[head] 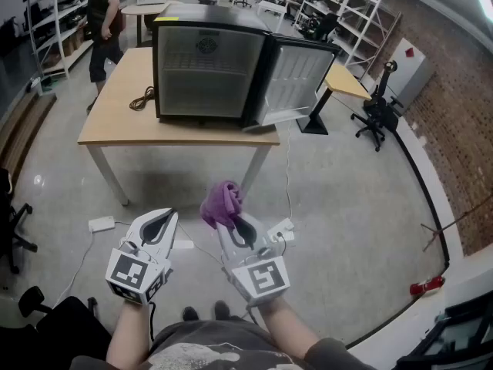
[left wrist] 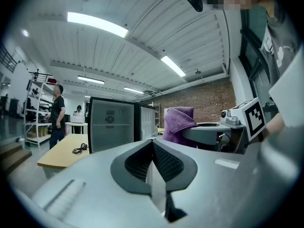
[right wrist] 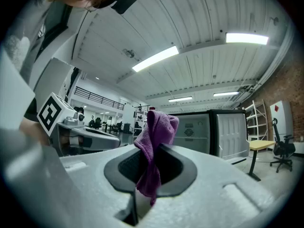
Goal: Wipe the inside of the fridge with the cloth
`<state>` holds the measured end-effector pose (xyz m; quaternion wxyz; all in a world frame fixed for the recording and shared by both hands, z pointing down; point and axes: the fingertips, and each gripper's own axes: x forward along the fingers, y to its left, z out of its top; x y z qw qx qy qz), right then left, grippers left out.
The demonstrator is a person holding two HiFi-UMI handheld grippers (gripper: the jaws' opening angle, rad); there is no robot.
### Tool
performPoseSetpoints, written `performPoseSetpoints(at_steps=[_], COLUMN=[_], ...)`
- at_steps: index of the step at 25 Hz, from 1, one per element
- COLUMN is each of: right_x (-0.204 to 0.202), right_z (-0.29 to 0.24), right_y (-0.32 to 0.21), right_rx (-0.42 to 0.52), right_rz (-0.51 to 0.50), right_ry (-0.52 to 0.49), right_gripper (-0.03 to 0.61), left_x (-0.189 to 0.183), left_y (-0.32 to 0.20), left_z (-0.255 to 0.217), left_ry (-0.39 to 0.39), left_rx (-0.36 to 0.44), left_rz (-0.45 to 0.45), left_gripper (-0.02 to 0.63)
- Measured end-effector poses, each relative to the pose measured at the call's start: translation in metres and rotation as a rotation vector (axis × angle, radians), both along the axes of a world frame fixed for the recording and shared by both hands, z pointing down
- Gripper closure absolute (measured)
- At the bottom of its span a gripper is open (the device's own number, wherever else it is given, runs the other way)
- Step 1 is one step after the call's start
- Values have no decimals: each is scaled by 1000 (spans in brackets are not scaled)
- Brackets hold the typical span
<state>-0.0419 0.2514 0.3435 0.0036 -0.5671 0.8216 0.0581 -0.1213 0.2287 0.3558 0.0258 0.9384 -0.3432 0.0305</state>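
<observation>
**Cloth in the right hand-held gripper, fridge well ahead**

We hold the purple cloth [right wrist: 153,141] in our right hand-held gripper [head: 231,220]. In the right gripper view its jaws pinch the lower folds, and the rest of the cloth stands up in a bunch above them. Our left hand-held gripper [head: 160,223] sits just beside it at the lower centre of the head view. Its jaws are pressed together with nothing between them.

The fridge [head: 208,72] stands on the counter [head: 115,106] at the top centre of the head view, well apart from both grippers, with bare floor between. Its open front faces us. The door [head: 296,79] is swung out toward the right of the frame, and 1 shelf runs across the pale interior from left to right.

So we judge that wiping has not begun. The coming move turns on 1 relation: the opening lies straight ahead and above both grippers in the frame. The cloth-bearing right gripper is on the door side, and neither gripper is clearly nearer the fridge. We would likely carry the cloth forward through the opening, clear of the door edge, and stroke along the shelf's left-to-right run.

A person [head: 102,21] stands at the upper left, beyond the counter.
</observation>
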Motion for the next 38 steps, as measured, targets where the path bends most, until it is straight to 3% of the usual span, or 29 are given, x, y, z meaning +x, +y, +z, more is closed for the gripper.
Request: performPoseSetpoints(at_steps=[10,22,28,34,38], right_x=[-23,11,34,63,85], right_z=[5,33,45,28,22], right_y=[-6,-31,-96,-170,-226], right_rx=[-15,-99,-111,0,-3], right_rz=[0,167,175,54,25], right_ry=[18,-59,-101,-114,-109], right_gripper=[545,541,541,540,540], left_x=[-21,-35,-18,18,40], left_y=[-5,-39,-93,-168,-220], left_z=[6,9,11,7,-7], left_ry=[12,22,10,-11,-15], left_rx=[11,36,56,63,98], left_rz=[11,2,-9,-67,-113], left_gripper=[595,595,595,595,595])
